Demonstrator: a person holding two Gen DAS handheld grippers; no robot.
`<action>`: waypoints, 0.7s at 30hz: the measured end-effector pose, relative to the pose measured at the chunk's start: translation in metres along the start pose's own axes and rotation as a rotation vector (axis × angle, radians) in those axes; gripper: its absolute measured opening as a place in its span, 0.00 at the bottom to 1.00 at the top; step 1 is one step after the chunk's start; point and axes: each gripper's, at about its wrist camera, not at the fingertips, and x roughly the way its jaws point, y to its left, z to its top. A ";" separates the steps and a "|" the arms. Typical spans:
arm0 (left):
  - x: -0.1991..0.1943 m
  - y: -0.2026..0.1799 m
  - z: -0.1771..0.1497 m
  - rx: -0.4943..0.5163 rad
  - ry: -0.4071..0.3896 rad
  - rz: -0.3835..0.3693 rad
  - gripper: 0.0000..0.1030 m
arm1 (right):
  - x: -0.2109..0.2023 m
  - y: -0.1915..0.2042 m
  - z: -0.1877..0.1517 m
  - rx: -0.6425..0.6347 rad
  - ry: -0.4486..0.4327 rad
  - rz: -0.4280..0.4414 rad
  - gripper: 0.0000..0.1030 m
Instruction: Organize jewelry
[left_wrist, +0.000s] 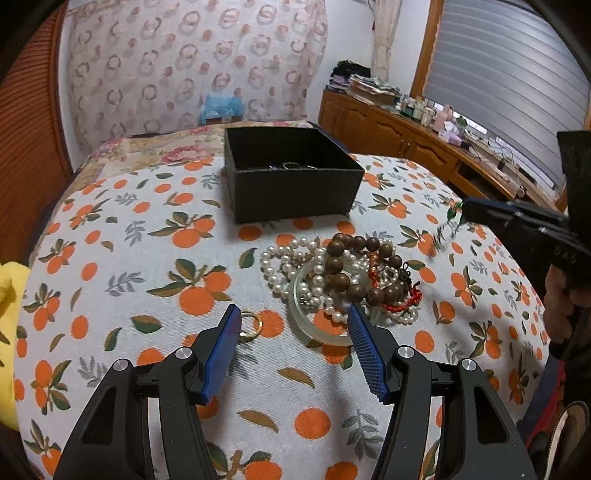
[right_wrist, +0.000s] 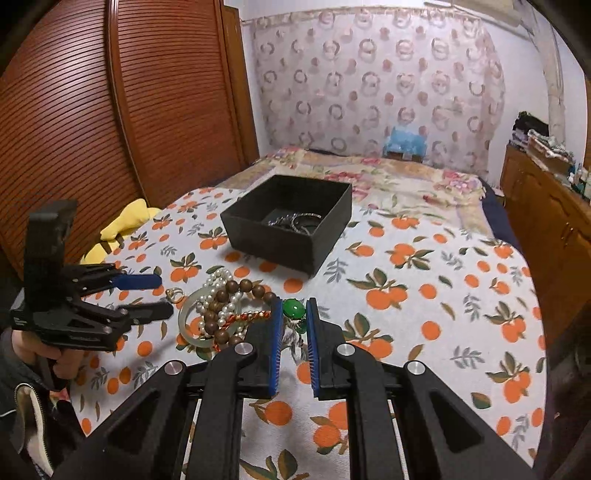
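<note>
I'm clamping my right gripper (right_wrist: 295, 314) on a green-stone pendant with a silvery chain (right_wrist: 293, 309), holding it clear of the orange-print bedspread (right_wrist: 424, 280), just right of the tangled heap of pearls, brown wooden beads and a pale jade bangle (right_wrist: 218, 314). My left gripper (left_wrist: 293, 325) is hovering with jaws apart and empty beside the heap. The open black cardboard box (right_wrist: 288, 236) is sitting behind.

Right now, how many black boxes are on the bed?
1. The black box stands open on the orange-print cloth, beyond the jewelry pile. Some silvery pieces already lie inside it. Another box could be hidden outside the cameras' view.
</note>
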 end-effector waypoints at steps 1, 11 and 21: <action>0.001 -0.002 0.001 0.007 0.001 0.001 0.56 | -0.002 0.000 0.000 0.000 -0.004 -0.001 0.13; 0.020 -0.024 0.031 0.078 0.009 -0.046 0.39 | -0.008 -0.007 -0.004 0.004 -0.009 -0.024 0.14; 0.060 -0.022 0.069 0.083 0.112 -0.120 0.29 | -0.006 -0.011 -0.012 0.019 0.000 -0.026 0.14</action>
